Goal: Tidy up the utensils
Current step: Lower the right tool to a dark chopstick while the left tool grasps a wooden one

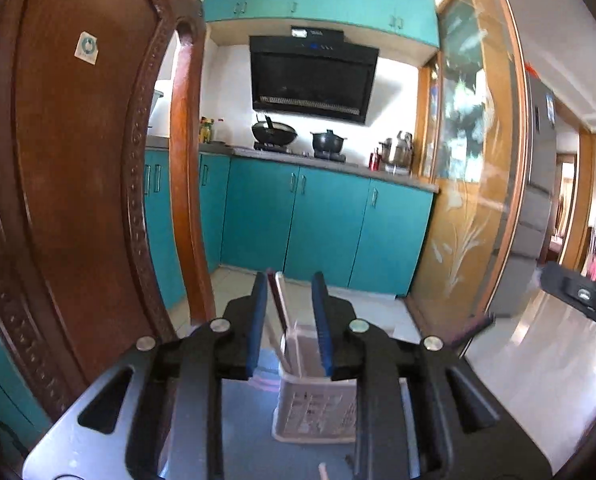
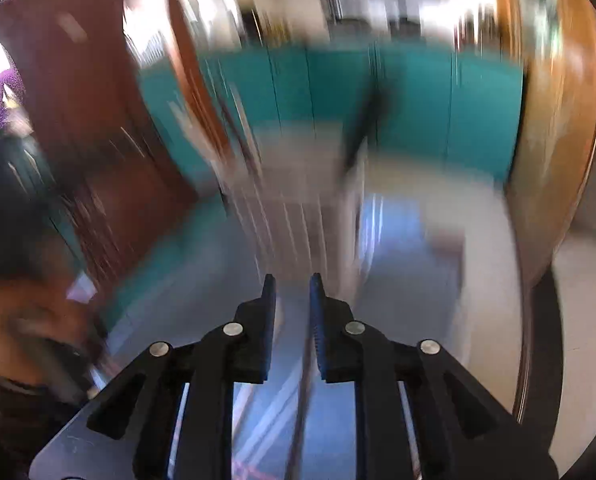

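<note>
Fingers [image 1: 260,312] of both grippers gape, empty; white utensil basket [image 1: 318,412] below, chair back [image 1: 78,184] leftward, seemingly.

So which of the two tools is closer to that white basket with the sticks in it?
Left. The left tool hangs right over the white basket, fingers open around the sticks. The right tool sits farther off; its blurred view shows the basket ahead.

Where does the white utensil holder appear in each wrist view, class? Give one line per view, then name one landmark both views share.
Left wrist view: the white utensil holder sits low at centre, between and just beyond the fingers of the left gripper, with utensils standing in it.
Right wrist view: heavy blur; a pale slatted shape at centre, beyond the right gripper, may be it, but I cannot confirm.
Shared landmark: the teal cabinets.
</note>
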A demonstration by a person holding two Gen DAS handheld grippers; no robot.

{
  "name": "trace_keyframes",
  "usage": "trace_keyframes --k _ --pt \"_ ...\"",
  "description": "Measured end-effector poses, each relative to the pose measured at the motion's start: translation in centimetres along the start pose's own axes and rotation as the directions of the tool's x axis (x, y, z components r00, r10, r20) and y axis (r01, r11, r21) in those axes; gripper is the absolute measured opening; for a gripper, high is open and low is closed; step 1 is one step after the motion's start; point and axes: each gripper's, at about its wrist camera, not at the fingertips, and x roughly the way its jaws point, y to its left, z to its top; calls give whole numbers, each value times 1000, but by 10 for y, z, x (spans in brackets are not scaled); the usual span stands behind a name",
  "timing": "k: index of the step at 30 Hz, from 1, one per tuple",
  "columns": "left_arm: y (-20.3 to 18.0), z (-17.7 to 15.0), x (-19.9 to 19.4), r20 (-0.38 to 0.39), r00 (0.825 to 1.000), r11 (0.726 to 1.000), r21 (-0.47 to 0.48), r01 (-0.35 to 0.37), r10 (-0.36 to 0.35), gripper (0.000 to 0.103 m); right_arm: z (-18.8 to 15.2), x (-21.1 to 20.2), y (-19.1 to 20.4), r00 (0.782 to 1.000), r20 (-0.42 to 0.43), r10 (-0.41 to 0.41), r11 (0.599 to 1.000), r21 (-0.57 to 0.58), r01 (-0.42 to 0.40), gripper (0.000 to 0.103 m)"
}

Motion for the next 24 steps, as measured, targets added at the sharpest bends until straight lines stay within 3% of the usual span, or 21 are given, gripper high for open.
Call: trace_keyframes --k 4,5,7,12,14,16,21,24 --pt "5 -22 1 -88 996 1000 15 -1 3 24 -11 53 -4 988 -151 -5 998 54 14 18" --pt "6 -26 3 -113 994 1000 13 -1 3 24 -14 59 -4 986 -167 -3 998 64 14 23" --pt "7 -38 12 -178 984 1000 4 2 -1 24 -13 67 -2 983 -180 -18 997 70 31 31" --pt "8 -62 27 -299 954 1000 -6 -4 2 29 -22 74 10 980 -188 -66 997 34 74 30" --pt "10 -69 29 -320 947 1000 -10 -7 4 29 -27 74 11 978 -189 -83 995 44 93 8" --pt "9 -77 31 -338 941 1000 -4 0 -1 29 -29 72 9 978 -193 -80 994 61 93 6" --pt "6 -89 34 -367 930 1000 29 9 2 33 -41 56 -22 970 -241 -38 958 269 105 6" --pt "6 -96 37 -390 921 999 37 16 0 33 -41 49 -30 972 -235 -4 955 286 73 6"
